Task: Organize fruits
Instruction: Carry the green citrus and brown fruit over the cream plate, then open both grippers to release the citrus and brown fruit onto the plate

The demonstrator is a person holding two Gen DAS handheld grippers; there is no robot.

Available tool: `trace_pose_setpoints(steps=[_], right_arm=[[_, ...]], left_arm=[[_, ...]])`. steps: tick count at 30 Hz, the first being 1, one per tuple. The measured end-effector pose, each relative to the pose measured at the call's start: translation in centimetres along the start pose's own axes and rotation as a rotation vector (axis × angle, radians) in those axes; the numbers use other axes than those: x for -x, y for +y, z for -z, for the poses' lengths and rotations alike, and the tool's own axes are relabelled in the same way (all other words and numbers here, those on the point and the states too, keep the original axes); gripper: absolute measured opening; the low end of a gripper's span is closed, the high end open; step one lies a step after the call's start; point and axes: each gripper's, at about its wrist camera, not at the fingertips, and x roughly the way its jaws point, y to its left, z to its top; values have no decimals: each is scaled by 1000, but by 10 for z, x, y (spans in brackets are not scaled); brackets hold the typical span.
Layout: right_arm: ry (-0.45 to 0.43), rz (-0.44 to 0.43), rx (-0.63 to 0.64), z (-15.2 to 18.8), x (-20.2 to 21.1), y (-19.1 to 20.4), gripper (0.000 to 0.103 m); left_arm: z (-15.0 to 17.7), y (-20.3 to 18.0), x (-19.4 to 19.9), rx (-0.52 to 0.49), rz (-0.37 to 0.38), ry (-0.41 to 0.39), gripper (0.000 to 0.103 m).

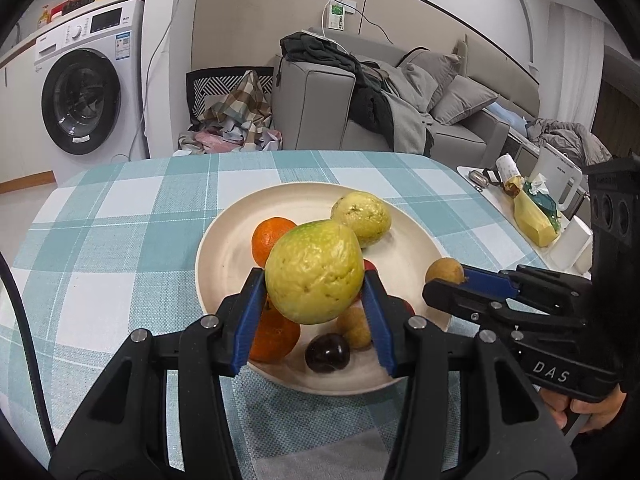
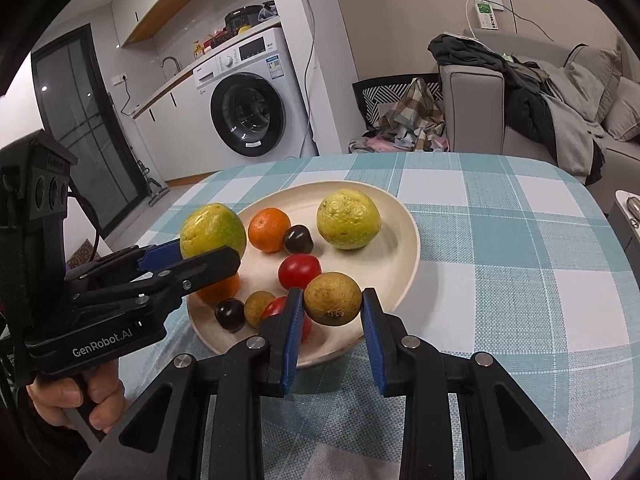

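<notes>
Left hand-held gripper [image 2: 208, 256] marked "GenRobot.AI"; right [image 1: 444, 284] "DAS".

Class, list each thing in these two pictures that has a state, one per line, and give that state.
Left gripper: shut on the large guava, held above the plate.
Large guava: gripped, lifted.
Right gripper: shut on the small brown fruit.
Small brown fruit: gripped over the plate's near edge.
Plate: upright on the table, holding fruit.
Second guava: resting on the plate.
Washing machine: door closed.
</notes>
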Motion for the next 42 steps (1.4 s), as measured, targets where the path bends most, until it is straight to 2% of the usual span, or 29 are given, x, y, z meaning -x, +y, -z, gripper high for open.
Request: trace_pose_setpoints(steps=[9, 14, 16, 23, 25, 26, 28, 29, 30, 32, 33, 35, 42], right_arm=[[18, 3, 6, 0, -3, 1, 30], [-14, 22, 12, 1, 3, 3, 31], [-42, 30, 9, 2, 8, 2, 45], [-60, 44, -4, 1, 13, -2, 53], [-58, 50, -2, 1, 14, -2, 66], [-63, 52, -2, 2, 16, -2, 70], [-82, 58, -2, 3, 20, -2, 82], [-90, 66, 2, 4, 23, -2, 84], [-94, 76, 6, 5, 24, -2, 87], [-95, 89, 5, 6, 26, -2, 90], [-94, 92, 4, 6, 26, -3, 94], [-100, 101, 0, 7, 29, -3, 102], [-130, 89, 29, 15, 41, 3, 103]], left_arm=[[3, -3, -6, -24, -16, 8, 46], [4, -2, -5, -28, -11, 8, 46], [4, -3, -5, -31, -13, 9, 46], [3, -3, -1, -25, 0, 7, 46], [3, -1, 1, -14, 6, 11, 49], [3, 0, 3, -11, 7, 13, 54], [4, 1, 7, -11, -10, 8, 68], [4, 2, 11, -9, -22, 3, 81], [5, 2, 15, -4, -31, -6, 87], [7, 4, 23, 3, -40, -29, 92], [8, 4, 27, 0, -46, -29, 100], [11, 4, 36, -1, -62, -44, 102], [31, 7, 64, 3, -77, -79, 102]])
